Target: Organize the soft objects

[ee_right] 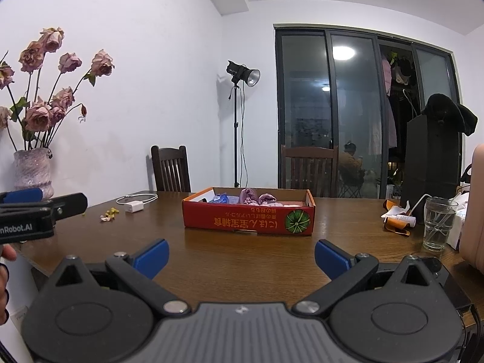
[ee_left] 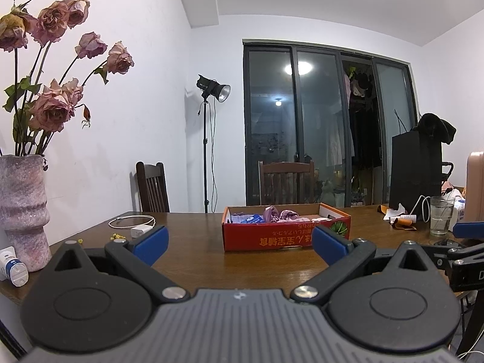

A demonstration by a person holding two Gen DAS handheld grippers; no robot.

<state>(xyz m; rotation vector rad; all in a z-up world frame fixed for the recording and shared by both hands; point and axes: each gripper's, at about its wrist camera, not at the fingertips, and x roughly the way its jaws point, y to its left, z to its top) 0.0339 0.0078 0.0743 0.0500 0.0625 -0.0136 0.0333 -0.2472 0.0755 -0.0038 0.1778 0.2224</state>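
Note:
A red cardboard box [ee_left: 284, 237] sits in the middle of the wooden table [ee_left: 242, 266]. It holds pink and purple soft cloth pieces [ee_left: 279, 214] and a blue packet [ee_left: 253, 219]. The box also shows in the right wrist view [ee_right: 248, 220] with the cloth pieces [ee_right: 257, 197] inside. My left gripper [ee_left: 239, 242] is open and empty, held in front of the box. My right gripper [ee_right: 242, 257] is open and empty, also short of the box. The right gripper shows at the right edge of the left wrist view [ee_left: 466, 242].
A pink vase of dried roses [ee_left: 22, 211] stands at the table's left, with a white tube [ee_left: 12, 261] beside it. A white charger and cable [ee_left: 136, 225] lie at the back left. A glass of water [ee_right: 437, 224], wrappers [ee_right: 396, 220] and a black bag [ee_right: 432, 157] stand at the right. Two chairs stand behind the table.

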